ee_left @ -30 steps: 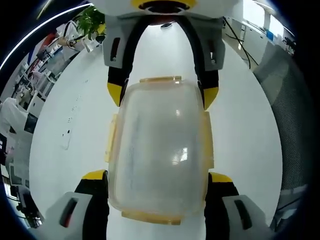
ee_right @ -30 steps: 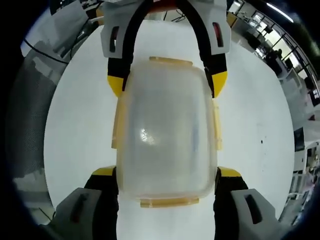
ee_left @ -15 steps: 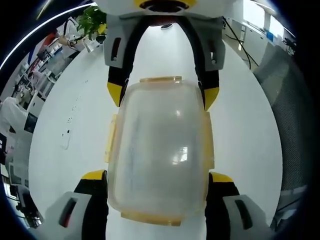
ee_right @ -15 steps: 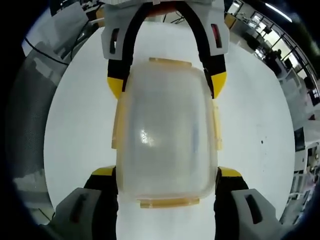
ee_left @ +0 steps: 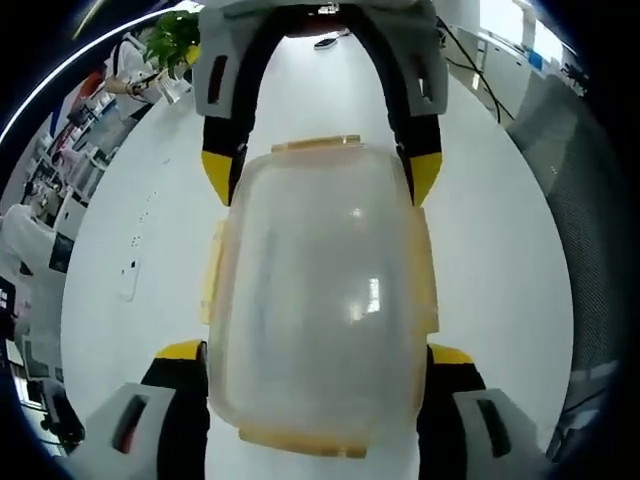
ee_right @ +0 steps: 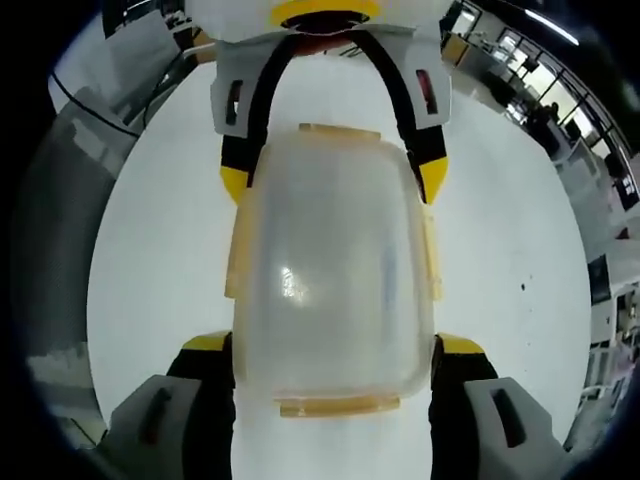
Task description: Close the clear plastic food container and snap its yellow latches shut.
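Observation:
A clear plastic container with its lid on lies on the white table, seen from above in both views. Yellow latches run along all its edges and lie flat against the sides. My left gripper has its yellow-tipped jaws pressed against the two long sides of the near end. From the opposite end, my right gripper clamps the far end the same way. In the right gripper view the container sits between the right gripper at the bottom and the left gripper at the top.
The white table spreads out on both sides of the container. A potted plant and office desks stand beyond its far left edge. A grey chair back is at the right edge, and black cables trail there.
The left gripper view has drawn slightly closer to the container, which looks a bit larger. In the right gripper view the left gripper sits slightly farther back. The container has stayed in place.

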`<state>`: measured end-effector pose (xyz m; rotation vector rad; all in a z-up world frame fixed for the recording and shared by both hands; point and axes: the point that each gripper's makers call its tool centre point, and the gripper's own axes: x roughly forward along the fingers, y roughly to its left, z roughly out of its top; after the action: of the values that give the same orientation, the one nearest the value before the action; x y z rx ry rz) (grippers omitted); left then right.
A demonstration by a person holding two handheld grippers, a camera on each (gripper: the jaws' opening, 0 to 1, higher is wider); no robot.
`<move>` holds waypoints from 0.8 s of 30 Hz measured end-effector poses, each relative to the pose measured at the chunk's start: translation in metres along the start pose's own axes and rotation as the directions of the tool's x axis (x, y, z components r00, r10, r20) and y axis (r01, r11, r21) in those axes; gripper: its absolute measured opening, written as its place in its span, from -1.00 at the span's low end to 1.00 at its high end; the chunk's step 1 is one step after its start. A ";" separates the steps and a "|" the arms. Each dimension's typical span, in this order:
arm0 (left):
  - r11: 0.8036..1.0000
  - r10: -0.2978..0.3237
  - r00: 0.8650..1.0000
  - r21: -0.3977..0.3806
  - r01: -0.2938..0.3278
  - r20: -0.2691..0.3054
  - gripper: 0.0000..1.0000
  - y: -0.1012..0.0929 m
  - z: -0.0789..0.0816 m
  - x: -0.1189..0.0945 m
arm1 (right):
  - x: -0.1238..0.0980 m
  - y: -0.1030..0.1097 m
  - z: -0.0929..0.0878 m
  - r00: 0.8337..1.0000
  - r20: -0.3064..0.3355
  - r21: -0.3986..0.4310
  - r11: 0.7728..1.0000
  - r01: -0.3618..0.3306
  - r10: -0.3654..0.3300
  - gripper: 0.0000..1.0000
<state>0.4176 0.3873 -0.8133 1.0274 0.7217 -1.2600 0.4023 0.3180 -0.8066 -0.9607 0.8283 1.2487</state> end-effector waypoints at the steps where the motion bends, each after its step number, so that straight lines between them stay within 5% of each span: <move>1: 1.000 0.000 1.000 -0.002 0.000 0.006 0.68 0.000 0.000 0.000 | 0.000 0.000 0.000 1.000 0.005 0.000 1.000 0.002 -0.002 0.56; 9: 0.999 -0.006 0.999 -0.051 0.009 0.051 0.61 0.003 0.006 -0.007 | 0.003 -0.001 0.000 1.000 -0.022 -0.018 1.000 0.020 -0.021 0.58; 15: 0.992 0.056 0.991 -0.116 -0.042 0.118 0.61 0.008 0.007 -0.020 | -0.003 -0.004 0.001 0.997 0.059 0.065 0.997 0.043 -0.046 0.59; 19: 0.966 0.158 0.968 -0.232 -0.111 0.194 0.75 0.014 0.010 -0.030 | -0.009 -0.007 0.004 0.978 0.186 0.138 0.988 0.073 -0.098 0.66; 21: 0.942 0.249 0.942 -0.281 -0.182 0.223 0.82 0.021 0.010 -0.039 | -0.013 -0.006 0.011 0.953 0.275 0.215 0.974 0.065 -0.124 0.67; 24: 0.901 0.293 0.917 -0.398 -0.171 0.270 0.82 0.018 0.008 -0.044 | -0.017 -0.009 0.010 0.924 0.327 0.267 0.957 0.111 -0.198 0.74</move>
<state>0.4258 0.3975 -0.7672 0.5591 0.5310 -1.0003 0.4090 0.3205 -0.7856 -0.5692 0.5925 1.1079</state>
